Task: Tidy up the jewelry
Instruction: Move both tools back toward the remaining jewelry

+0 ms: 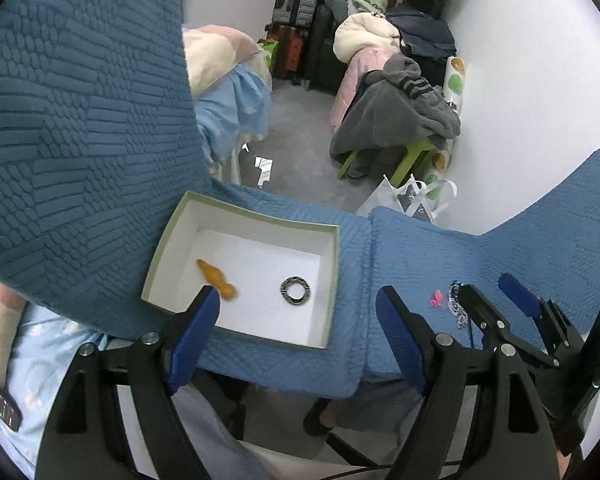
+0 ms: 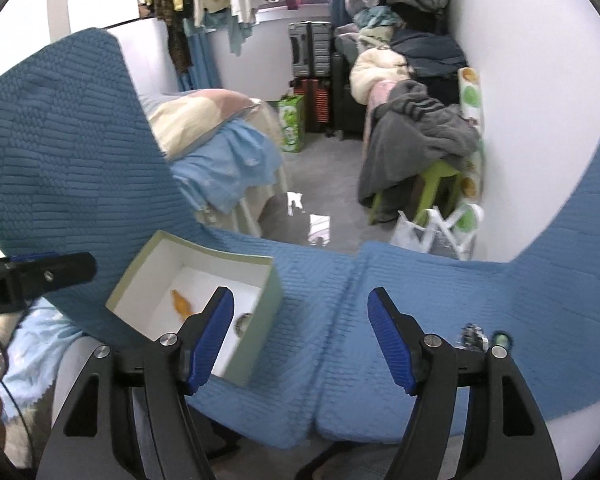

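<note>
A white open box (image 1: pixel 332 264) with a pale green rim sits on the blue quilted cushion (image 1: pixel 400 256). Inside lie an orange pendant (image 1: pixel 216 276) and a dark metal ring (image 1: pixel 296 290). My left gripper (image 1: pixel 300 304) is open and empty just above the box's near edge. My right gripper (image 1: pixel 496 288) is open over a silver chain (image 1: pixel 456 304), beside a small pink piece (image 1: pixel 436 299). In the right wrist view the right gripper (image 2: pixel 300 304) is open, with the box (image 2: pixel 260 320), pendant (image 2: pixel 180 302) and ring (image 2: pixel 244 322) at left and silver jewelry (image 2: pixel 474 336) at right.
The cushion's raised backs stand at left (image 1: pixel 80 140) and right (image 1: pixel 572 208). Beyond the seat edge are a grey floor (image 1: pixel 296 136), a bed (image 1: pixel 228 92), a green stool under clothes (image 1: pixel 404 120), a white bag (image 1: pixel 412 196) and suitcases (image 1: pixel 296 0).
</note>
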